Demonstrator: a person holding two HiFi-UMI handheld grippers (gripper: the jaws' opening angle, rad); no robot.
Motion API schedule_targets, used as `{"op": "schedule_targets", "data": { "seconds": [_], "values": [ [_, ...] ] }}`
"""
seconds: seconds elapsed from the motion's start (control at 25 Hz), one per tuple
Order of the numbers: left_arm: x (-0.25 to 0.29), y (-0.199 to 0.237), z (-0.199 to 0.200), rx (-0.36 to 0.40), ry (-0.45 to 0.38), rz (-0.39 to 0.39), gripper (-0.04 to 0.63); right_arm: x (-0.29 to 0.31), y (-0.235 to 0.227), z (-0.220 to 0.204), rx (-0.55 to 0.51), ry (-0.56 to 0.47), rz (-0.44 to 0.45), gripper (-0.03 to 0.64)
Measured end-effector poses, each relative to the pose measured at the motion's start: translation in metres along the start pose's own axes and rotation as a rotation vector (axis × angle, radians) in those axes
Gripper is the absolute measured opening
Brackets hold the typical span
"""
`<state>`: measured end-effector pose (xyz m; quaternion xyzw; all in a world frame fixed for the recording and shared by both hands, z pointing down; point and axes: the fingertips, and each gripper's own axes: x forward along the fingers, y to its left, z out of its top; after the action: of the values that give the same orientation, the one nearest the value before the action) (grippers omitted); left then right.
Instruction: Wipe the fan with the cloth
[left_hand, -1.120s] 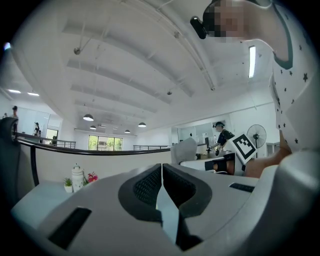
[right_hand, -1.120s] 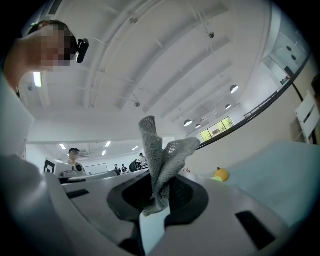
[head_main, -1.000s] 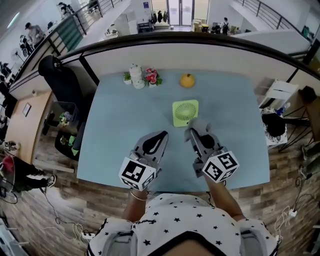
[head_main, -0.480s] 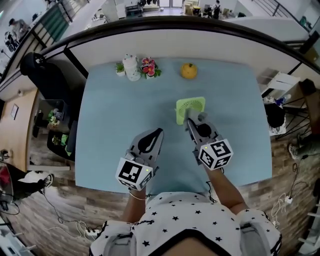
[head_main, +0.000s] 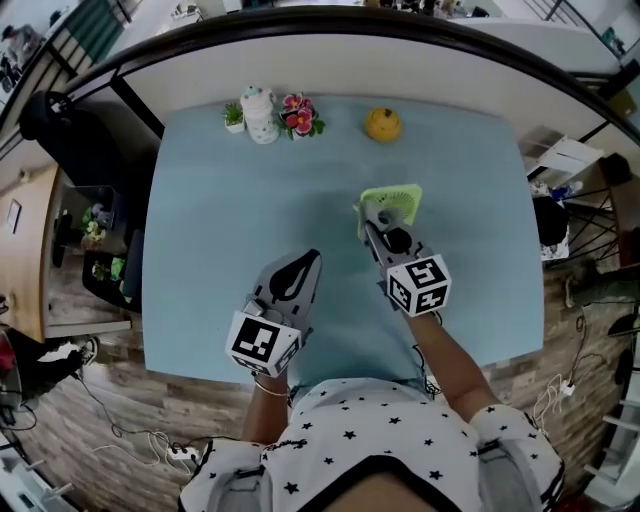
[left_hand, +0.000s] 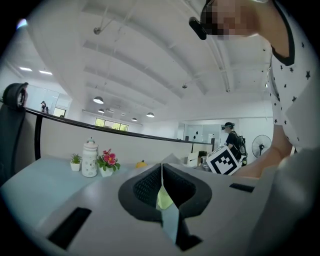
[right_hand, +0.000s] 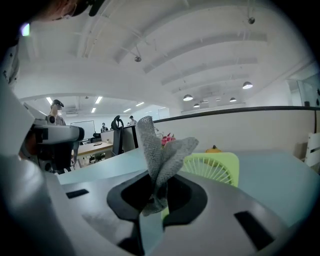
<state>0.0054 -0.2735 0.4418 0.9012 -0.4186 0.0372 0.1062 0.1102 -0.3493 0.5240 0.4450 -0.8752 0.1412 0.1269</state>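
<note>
The right gripper (right_hand: 159, 192) is clenched hard on the cloth (right_hand: 161, 150), a grey, coarse-knit rag that bunches up out of the pinch in two floppy folds. Right behind that rag stands the fan (head_main: 398, 198): lime-green plastic, a square body with rounded corners, and a round grille of thin radial ribs. It sits just right of the table's middle. From the head view the right gripper's nose overlaps the fan's near left corner. Whether the cloth is actually touching the plastic I can't tell, because the gripper body covers that spot.

Over on the other side, the left gripper (left_hand: 161, 172) has its dark, ribbed pads pressed together with nothing between them. Only a sliver of green shows through the seam. It is low over the near part of the table, well apart from the fan.

The table (head_main: 200, 220) is a smooth, matt pale blue. Lined up along its far edge are a small potted plant (head_main: 233, 115), a white ribbed jar (head_main: 260, 108), a pot of pink flowers (head_main: 298, 113) and, further right, a round orange-yellow fruit (head_main: 382, 124).

Beyond them a curved cream partition (head_main: 330, 65) runs under a dark rail. There is wood-plank floor (head_main: 60, 420) around the table and a black chair (head_main: 45, 115) off to the left. Overhead, the white ceiling (left_hand: 125, 50) carries round lamps.
</note>
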Motion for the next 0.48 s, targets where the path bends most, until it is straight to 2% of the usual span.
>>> {"op": "schedule_targets", "data": {
  "seconds": [0.16,0.48],
  "values": [
    [-0.005,0.008,-0.006,-0.020,0.000,0.050,0.032,0.012,-0.001,-0.011,0.007,0.031,0.010,0.055],
    [-0.009,0.002,-0.012,-0.054,0.002,0.073,0.032,0.022,-0.016,-0.016,0.042,0.055,0.020,0.055]
  ]
}}
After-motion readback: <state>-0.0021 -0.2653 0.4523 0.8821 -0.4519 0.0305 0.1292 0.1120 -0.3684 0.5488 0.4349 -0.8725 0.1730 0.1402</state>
